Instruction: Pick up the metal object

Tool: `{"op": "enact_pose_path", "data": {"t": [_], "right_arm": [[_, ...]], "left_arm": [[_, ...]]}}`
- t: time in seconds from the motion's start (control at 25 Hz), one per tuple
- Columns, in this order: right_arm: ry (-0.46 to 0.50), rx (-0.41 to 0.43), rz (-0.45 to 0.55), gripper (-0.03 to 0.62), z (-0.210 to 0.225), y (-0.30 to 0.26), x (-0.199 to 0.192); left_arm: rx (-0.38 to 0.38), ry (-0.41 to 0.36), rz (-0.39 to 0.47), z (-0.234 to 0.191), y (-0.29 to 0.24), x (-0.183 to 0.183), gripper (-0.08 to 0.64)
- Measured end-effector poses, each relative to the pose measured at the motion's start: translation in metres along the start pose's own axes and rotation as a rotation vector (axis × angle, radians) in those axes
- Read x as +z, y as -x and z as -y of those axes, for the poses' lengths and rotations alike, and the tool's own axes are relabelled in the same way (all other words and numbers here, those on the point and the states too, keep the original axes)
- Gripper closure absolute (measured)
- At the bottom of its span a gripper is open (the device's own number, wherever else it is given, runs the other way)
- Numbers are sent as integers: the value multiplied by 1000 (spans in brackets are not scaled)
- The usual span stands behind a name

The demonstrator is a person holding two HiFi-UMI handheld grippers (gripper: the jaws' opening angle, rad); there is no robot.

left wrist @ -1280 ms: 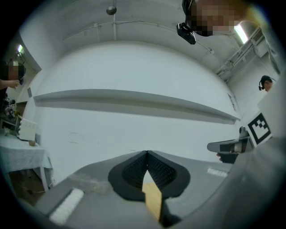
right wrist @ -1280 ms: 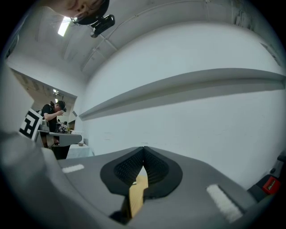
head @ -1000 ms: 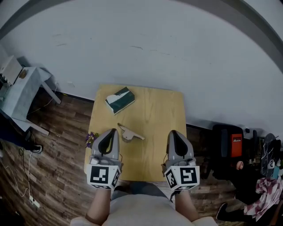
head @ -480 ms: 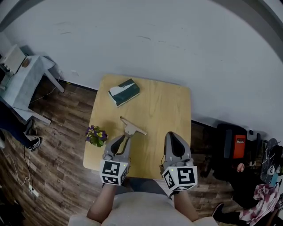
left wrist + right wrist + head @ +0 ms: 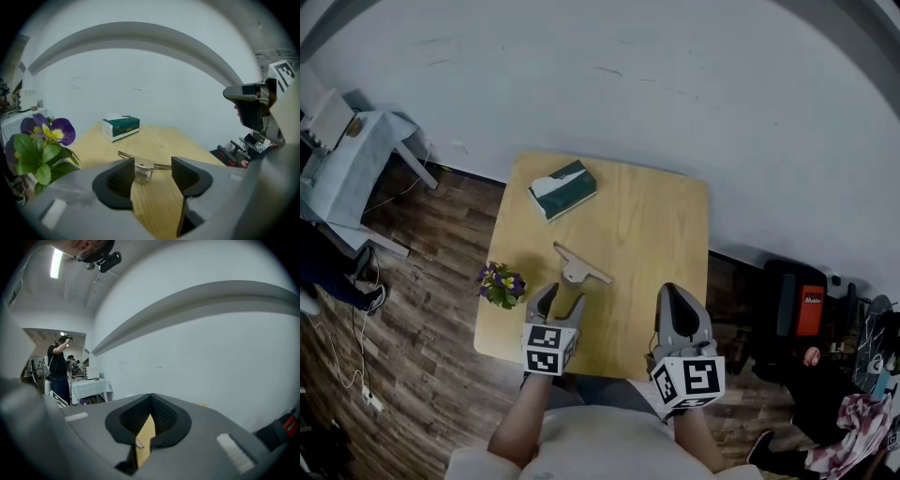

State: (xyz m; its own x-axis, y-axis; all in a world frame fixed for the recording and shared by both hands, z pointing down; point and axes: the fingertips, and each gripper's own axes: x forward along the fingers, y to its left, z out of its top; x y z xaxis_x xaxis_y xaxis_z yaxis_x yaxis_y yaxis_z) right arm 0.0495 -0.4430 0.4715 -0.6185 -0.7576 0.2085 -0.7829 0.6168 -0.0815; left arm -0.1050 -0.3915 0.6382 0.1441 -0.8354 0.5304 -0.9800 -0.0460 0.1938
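Observation:
The metal object (image 5: 579, 269), a T-shaped bar with a short stub, lies flat in the middle of the wooden table (image 5: 649, 225). My left gripper (image 5: 562, 302) hovers just on the near side of it, and its jaws are opening with nothing between them. In the left gripper view the metal object (image 5: 143, 168) shows straight ahead through the gap of the left gripper (image 5: 150, 176), apart from both pads. My right gripper (image 5: 675, 295) is over the table's near right part, shut and empty. The right gripper view shows that right gripper (image 5: 151, 416) with its pads together.
A green and white tissue box (image 5: 562, 188) lies at the table's far left. A small plant with purple flowers (image 5: 502, 284) stands at the left edge, close beside my left gripper. A white side table (image 5: 352, 169) stands at the left, with black and red gear (image 5: 795, 302) on the floor to the right.
My left gripper has moved right and in toward the metal object, uncovering the flowers, and its jaws have parted. The right gripper has stayed roughly in place, shut.

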Motion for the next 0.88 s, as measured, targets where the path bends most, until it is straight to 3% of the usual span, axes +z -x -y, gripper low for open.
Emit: {"op": "enact_pose_path", "data": {"t": [0.4,0.88], "right_arm": [[-2,-20,-20,591,15,1,-6],[-1,-29,-39,591,30,-3,-11]], "left_arm": [[42,-16,-122,-16,-43,-36,229],[76,-64,-174,-24,-77,-40,186]]}}
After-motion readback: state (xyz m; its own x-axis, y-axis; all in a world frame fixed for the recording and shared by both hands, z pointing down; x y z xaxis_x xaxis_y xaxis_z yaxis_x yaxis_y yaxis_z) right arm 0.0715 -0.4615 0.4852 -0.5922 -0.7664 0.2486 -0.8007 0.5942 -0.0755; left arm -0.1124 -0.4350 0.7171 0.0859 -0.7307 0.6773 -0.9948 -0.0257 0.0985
